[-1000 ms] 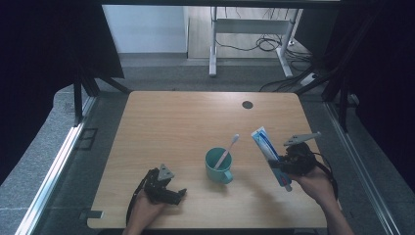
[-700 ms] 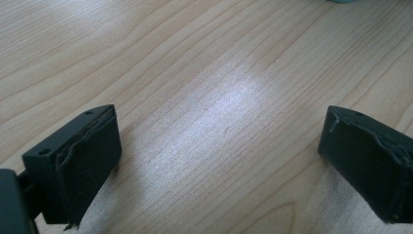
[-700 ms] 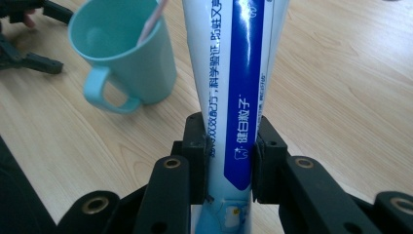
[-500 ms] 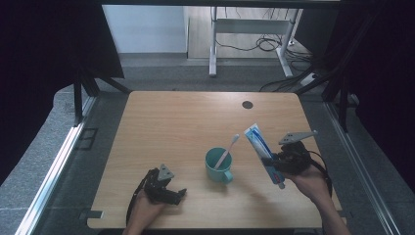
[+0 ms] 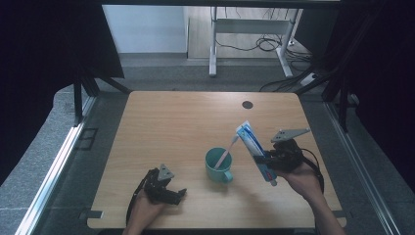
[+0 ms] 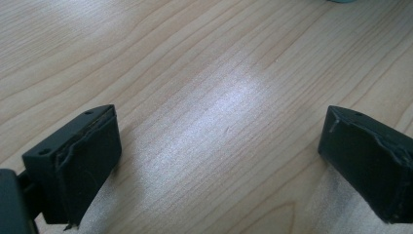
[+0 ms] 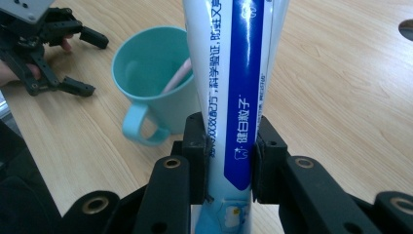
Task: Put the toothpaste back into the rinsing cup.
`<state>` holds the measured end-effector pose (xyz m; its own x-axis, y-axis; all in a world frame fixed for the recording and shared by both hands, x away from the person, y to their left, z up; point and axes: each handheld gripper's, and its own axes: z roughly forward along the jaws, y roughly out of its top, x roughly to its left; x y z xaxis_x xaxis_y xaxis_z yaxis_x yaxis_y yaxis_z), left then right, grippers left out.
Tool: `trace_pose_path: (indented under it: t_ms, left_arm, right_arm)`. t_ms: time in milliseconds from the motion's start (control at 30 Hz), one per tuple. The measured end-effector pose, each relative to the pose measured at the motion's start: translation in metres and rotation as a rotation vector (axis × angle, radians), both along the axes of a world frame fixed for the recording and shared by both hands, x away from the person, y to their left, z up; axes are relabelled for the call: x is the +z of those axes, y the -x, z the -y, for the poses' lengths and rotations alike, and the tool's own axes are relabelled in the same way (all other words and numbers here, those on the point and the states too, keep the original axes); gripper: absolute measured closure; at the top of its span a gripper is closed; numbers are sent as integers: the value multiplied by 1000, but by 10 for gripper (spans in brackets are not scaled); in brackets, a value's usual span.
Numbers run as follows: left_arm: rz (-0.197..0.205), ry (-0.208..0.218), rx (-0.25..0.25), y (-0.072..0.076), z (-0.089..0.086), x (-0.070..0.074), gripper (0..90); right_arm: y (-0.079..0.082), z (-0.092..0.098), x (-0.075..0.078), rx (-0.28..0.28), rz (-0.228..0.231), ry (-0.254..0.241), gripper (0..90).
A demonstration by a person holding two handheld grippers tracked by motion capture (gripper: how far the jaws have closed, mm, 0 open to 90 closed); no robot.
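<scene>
At a wooden table (image 5: 176,122), a person works a pair of hand-held tongs around a teal cup (image 5: 218,164), the landmark for everything else here. The right gripper (image 5: 265,157) hangs just right of the cup, its jaws clamped on a white-and-blue tube (image 5: 254,149) of toothpaste. In the high view the tube tilts, its flat crimped end up and leaning toward the cup, its cap end down and away from it, clear of the tabletop. In the right gripper view the tube (image 7: 234,87) runs straight up between the two black jaws, which press on its sides low on the body, with a blue stripe and printed characters facing the camera; the right gripper (image 7: 229,161) grips it in front of the cup (image 7: 151,78).

A pink toothbrush (image 5: 226,152) stands slanted inside the cup, its head leaning over the rim toward the tube. The cup's handle points toward the person's edge of the table.

The left gripper (image 5: 177,194) rests on the table to the left of the cup and nearer the person, well apart from the tube. In the left gripper view its jaws stand wide, with bare wood grain between them; the left gripper (image 6: 219,161) holds nothing. A dark round spot (image 5: 247,105) marks the table well beyond the cup.
</scene>
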<state>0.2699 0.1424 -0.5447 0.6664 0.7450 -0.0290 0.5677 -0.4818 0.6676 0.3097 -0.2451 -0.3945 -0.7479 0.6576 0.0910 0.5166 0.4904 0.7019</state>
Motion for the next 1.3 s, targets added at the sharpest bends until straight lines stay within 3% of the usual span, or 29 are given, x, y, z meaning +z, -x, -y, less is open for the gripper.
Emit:
trace_pose_path:
  t_ms: [633, 1300]
  left_arm:
    - [0, 1, 0, 0, 0, 0, 19]
    - [0, 1, 0, 0, 0, 0, 19]
  right_arm:
    - [-4, -29, 10, 50, 22, -51, 720]
    - [-17, -62, 17, 82, 49, -61, 721]
